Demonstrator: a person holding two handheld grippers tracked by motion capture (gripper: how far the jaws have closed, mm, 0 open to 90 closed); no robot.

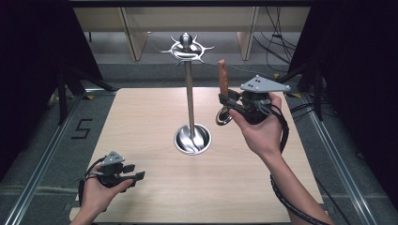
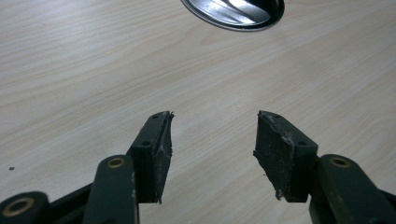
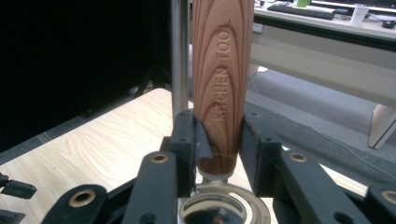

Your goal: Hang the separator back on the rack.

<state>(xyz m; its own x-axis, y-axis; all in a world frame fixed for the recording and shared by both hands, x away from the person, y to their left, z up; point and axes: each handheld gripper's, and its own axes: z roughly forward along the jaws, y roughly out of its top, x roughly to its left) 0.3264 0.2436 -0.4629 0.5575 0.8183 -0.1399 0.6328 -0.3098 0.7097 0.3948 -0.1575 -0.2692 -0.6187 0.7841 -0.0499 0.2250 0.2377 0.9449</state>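
Note:
A utensil with a reddish wooden handle (image 1: pixel 222 75) stands upright in my right gripper (image 1: pixel 227 102), which is shut on its lower end, right of the stand's pole. In the right gripper view the handle (image 3: pixel 223 70) reads "KITCHEN TOOL" and sits between both pads of the right gripper (image 3: pixel 217 122); its metal head (image 3: pixel 224 210) hangs below the jaws. The metal stand has a round dish base (image 1: pixel 192 139), a thin pole (image 1: pixel 189 98) and hooks on top (image 1: pixel 187 48). My left gripper (image 1: pixel 139 177) hovers open at the table's front left, and in its own view the left gripper (image 2: pixel 212 119) holds nothing.
The wooden table (image 1: pixel 155 197) ends close behind the stand. The stand's base (image 2: pixel 236 11) lies just ahead of the left jaws. The pole (image 3: pixel 179 56) rises just left of the held handle. Dark curtains and floor rails flank the table, and cables lie at the back right.

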